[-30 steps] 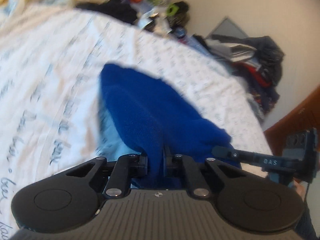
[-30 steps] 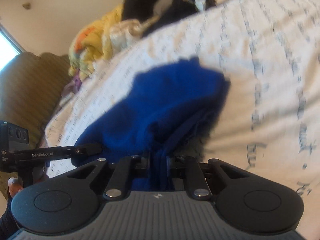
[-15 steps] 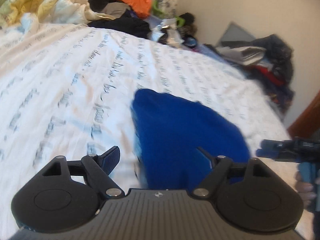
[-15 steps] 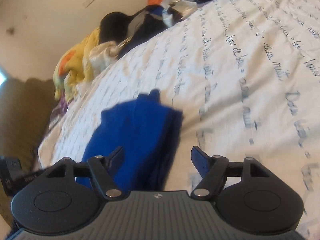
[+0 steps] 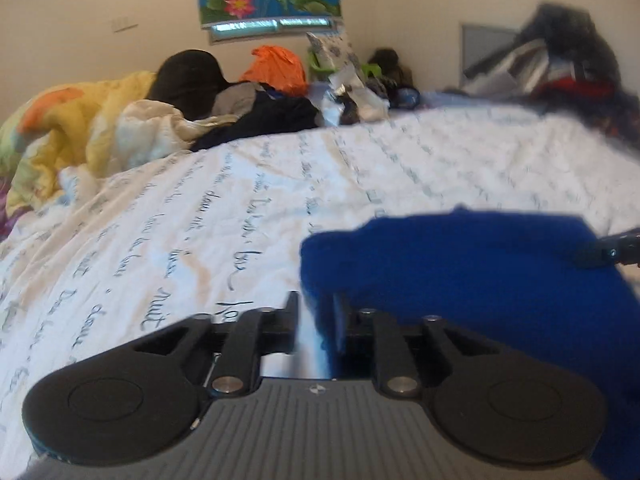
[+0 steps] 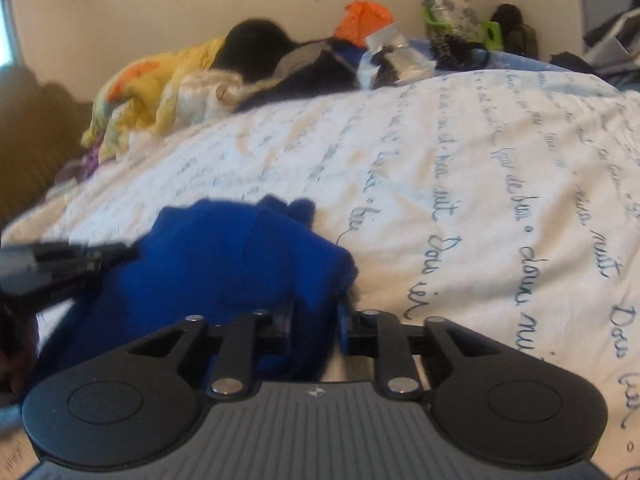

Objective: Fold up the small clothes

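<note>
Both grippers lowered, closing on blue cloth (image 5: 460, 272)

The garment (image 5: 460, 272) lies on the bedsheet (image 5: 200, 208), directly ahead of the left gripper (image 5: 316, 320) and stretching to its right. The right gripper (image 6: 316, 324) sits at its opposite end. Piled clothes (image 5: 120, 120) lie beyond both.

1 blue garment (image 5: 460, 272), 2 grippers (image 5: 316, 320)
</note>
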A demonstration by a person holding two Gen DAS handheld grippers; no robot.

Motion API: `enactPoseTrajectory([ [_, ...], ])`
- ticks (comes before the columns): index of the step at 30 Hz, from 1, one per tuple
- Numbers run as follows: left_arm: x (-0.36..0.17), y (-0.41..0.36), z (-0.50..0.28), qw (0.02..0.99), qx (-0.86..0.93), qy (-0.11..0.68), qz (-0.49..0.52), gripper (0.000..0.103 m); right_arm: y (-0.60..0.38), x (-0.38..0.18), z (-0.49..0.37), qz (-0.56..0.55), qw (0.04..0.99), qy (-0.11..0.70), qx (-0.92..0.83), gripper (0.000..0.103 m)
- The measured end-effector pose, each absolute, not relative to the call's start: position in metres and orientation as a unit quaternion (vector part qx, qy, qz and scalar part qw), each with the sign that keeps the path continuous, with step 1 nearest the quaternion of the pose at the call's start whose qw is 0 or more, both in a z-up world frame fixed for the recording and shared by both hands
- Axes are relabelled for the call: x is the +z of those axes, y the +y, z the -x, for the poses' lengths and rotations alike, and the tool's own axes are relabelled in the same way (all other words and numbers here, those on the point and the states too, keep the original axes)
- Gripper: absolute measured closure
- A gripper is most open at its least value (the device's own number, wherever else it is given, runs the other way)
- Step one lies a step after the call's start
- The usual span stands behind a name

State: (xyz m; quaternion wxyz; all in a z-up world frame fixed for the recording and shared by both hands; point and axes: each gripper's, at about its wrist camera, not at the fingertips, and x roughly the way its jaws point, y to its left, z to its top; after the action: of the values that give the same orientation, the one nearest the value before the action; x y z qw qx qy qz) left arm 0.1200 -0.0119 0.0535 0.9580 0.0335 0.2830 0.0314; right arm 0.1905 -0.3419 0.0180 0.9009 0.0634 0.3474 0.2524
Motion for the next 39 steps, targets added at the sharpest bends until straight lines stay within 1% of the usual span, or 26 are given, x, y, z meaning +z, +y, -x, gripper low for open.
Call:
enactPoseTrajectory([
  [1,0.061,-0.009,-0.110,0.964,0.028,0.265,-0.020,0.053,-0.345,0.027,-0.189,-0.069,0.905,0.350,0.230,0.065],
  [2,0.069,-0.009,-0.101,0.970,0.017,0.244,-0.009,0.045,-0.348,0.037,-0.186,-0.078,0.912,0.338,0.218,0.058],
  [3,0.074,-0.011,-0.096,0.973,0.002,0.230,-0.002,0.029,-0.350,0.046,-0.181,-0.090,0.916,0.316,0.230,0.055],
  [4,0.077,-0.018,-0.097,0.973,-0.017,0.230,0.004,0.023,-0.349,0.054,-0.180,-0.109,0.912,0.300,0.258,0.053],
  [5,0.078,-0.026,-0.102,0.970,-0.037,0.240,0.007,0.024,-0.346,0.058,-0.182,-0.133,0.902,0.299,0.281,0.048],
  [8,0.056,-0.053,-0.124,0.950,-0.075,0.303,-0.006,0.025,-0.312,0.053,-0.205,-0.156,0.870,0.336,0.325,0.046],
  [10,0.037,-0.059,-0.135,0.945,-0.064,0.321,-0.013,0.019,-0.287,0.028,-0.223,-0.093,0.873,0.381,0.290,0.047],
  [11,0.036,-0.054,-0.140,0.942,-0.067,0.328,0.002,0.018,-0.280,0.013,-0.230,-0.057,0.878,0.391,0.270,0.047],
  [13,0.033,-0.049,-0.151,0.938,-0.065,0.341,0.014,0.013,-0.284,0.001,-0.225,-0.047,0.902,0.336,0.268,0.046],
  [15,0.035,-0.048,-0.154,0.936,-0.065,0.346,0.007,0.012,-0.283,0.005,-0.227,-0.049,0.900,0.345,0.260,0.046],
  [17,0.044,-0.045,-0.140,0.941,-0.048,0.336,0.001,0.016,-0.278,0.015,-0.224,-0.031,0.897,0.365,0.247,0.045],
  [18,0.050,-0.040,-0.128,0.943,-0.047,0.330,0.013,0.022,-0.280,0.023,-0.217,-0.033,0.898,0.375,0.229,0.045],
  [20,0.062,-0.032,-0.100,0.944,-0.064,0.320,0.044,0.020,-0.288,0.042,-0.186,-0.049,0.903,0.352,0.241,0.043],
  [22,0.064,-0.033,-0.077,0.942,-0.090,0.320,0.051,0.016,-0.293,0.055,-0.151,-0.067,0.898,0.320,0.295,0.035],
  [23,0.061,-0.039,-0.070,0.937,-0.101,0.331,0.046,0.015,-0.289,0.055,-0.141,-0.066,0.891,0.323,0.312,0.028],
  [24,0.054,-0.044,-0.066,0.932,-0.108,0.343,0.038,0.014,-0.285,0.051,-0.134,-0.060,0.884,0.335,0.320,0.028],
  [26,0.037,-0.051,-0.062,0.934,-0.092,0.346,-0.004,0.005,-0.273,0.027,-0.137,-0.040,0.871,0.377,0.312,0.028],
  [27,0.031,-0.047,-0.064,0.930,-0.088,0.356,0.006,0.002,-0.276,0.021,-0.133,-0.039,0.880,0.348,0.320,0.028],
  [29,0.038,-0.035,-0.058,0.925,-0.079,0.369,0.050,0.010,-0.278,0.024,-0.135,-0.052,0.878,0.356,0.316,0.028],
  [30,0.044,-0.032,-0.052,0.923,-0.074,0.374,0.057,0.018,-0.279,0.032,-0.134,-0.057,0.876,0.369,0.305,0.028],
  [31,0.049,-0.030,-0.043,0.923,-0.070,0.373,0.065,0.019,-0.280,0.042,-0.127,-0.056,0.878,0.371,0.298,0.028],
  [34,0.050,-0.032,-0.021,0.920,-0.083,0.374,0.082,0.015,-0.292,0.059,-0.091,-0.066,0.881,0.338,0.323,0.028],
  [35,0.042,-0.036,-0.022,0.913,-0.088,0.389,0.083,0.016,-0.293,0.056,-0.087,-0.077,0.875,0.347,0.329,0.028],
  [36,0.039,-0.042,-0.018,0.925,-0.083,0.366,0.057,0.010,-0.291,0.048,-0.087,-0.082,0.866,0.363,0.333,0.028],
  [38,0.032,-0.057,-0.016,0.932,-0.065,0.356,0.001,0.006,-0.287,0.022,-0.093,-0.073,0.858,0.381,0.336,0.028],
  [39,0.035,-0.058,-0.015,0.930,-0.061,0.362,0.008,0.009,-0.289,0.019,-0.090,-0.070,0.865,0.360,0.342,0.028],
])
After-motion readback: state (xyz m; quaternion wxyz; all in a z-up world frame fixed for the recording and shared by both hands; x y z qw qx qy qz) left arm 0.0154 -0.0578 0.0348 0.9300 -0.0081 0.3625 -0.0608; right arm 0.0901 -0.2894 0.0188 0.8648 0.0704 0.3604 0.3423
